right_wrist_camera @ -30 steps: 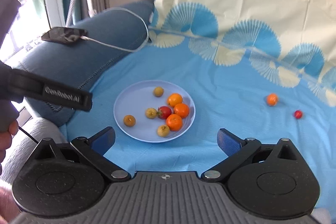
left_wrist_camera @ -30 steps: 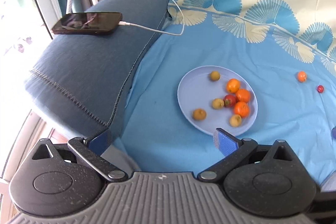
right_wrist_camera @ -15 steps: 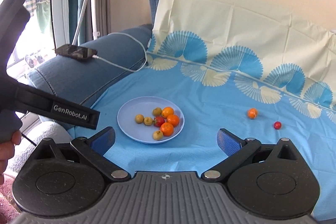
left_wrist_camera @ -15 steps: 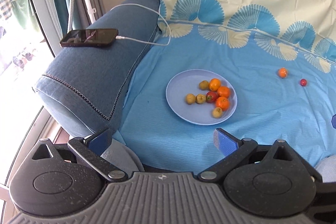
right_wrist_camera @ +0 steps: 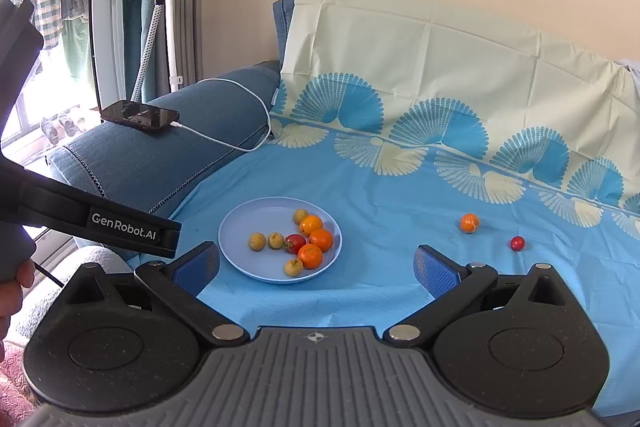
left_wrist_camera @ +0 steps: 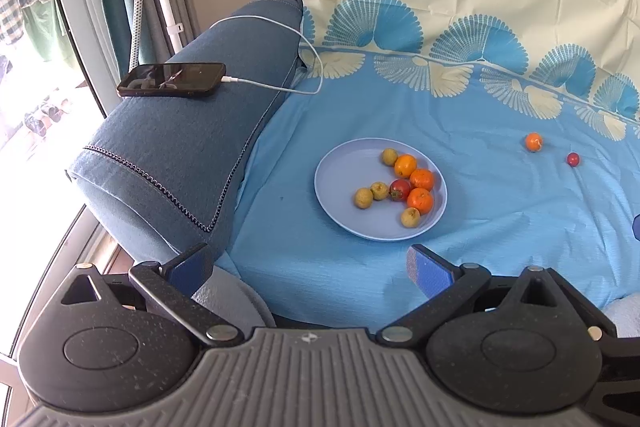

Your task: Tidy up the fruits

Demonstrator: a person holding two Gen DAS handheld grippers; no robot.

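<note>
Orange and red stand out against the blue patterned sheet (right_wrist_camera: 400,239): a loose mandarin (right_wrist_camera: 469,223) and a cherry tomato (right_wrist_camera: 517,243) lie on the cloth well to the right of the pale blue plate (right_wrist_camera: 240,227), the tomato just right of and nearer than the mandarin. On the plate sit three more mandarins, a red tomato and four small yellow-green fruits, clustered toward its right side.

Both tools hang back from the near edge of the sofa, empty: the left gripper (left_wrist_camera: 310,263) and the right gripper (right_wrist_camera: 316,267) each have their jaws spread wide.

Judging by their look, both strays are light and round, so they would probably roll on the soft, wrinkled cloth if nudged. The mandarin's peel should tolerate a firm pinch across its widest part. The tomato is smooth, likely slippery and thin-skinned; it wants a gentle squeeze across its middle.

A phone (left_wrist_camera: 172,79) charges on the left armrest (left_wrist_camera: 180,147), well clear.
</note>
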